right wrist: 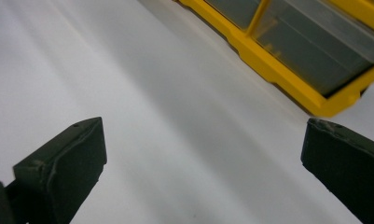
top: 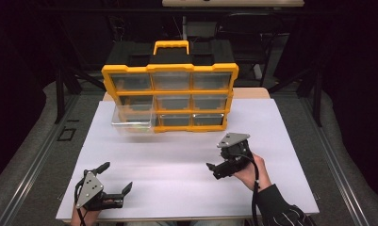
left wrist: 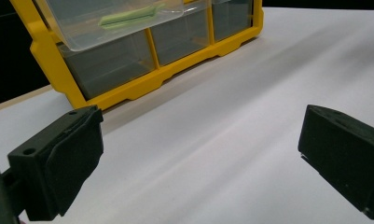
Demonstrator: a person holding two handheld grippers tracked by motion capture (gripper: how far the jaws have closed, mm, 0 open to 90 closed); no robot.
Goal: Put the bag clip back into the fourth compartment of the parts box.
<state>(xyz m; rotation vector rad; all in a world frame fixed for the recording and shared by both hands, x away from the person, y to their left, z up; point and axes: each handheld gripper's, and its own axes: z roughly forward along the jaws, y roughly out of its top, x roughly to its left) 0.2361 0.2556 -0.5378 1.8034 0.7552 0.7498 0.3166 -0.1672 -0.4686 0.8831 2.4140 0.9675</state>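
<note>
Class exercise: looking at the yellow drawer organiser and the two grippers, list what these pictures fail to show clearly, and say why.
1. The green item in the pulled-out drawer: high view too small, left gripper view cut by the top edge.
2. Contents of the shut drawers of the organiser: hazy fronts hide them.
3. Organiser's back: faces away.
4. Right gripper jaw spread: foreshortened in the high view, though its own view shows them apart.

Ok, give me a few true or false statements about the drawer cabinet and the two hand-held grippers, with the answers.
1. One drawer of the yellow cabinet is pulled out. True.
2. That drawer sits in the right column. False: it is in the left column, middle row.
3. A green item lies in the pulled-out drawer. True.
4. The left hand-held gripper is shut on the drawer. False: its jaws are open, over the white table.
5. The right hand-held gripper is open and holds nothing. True.
</note>
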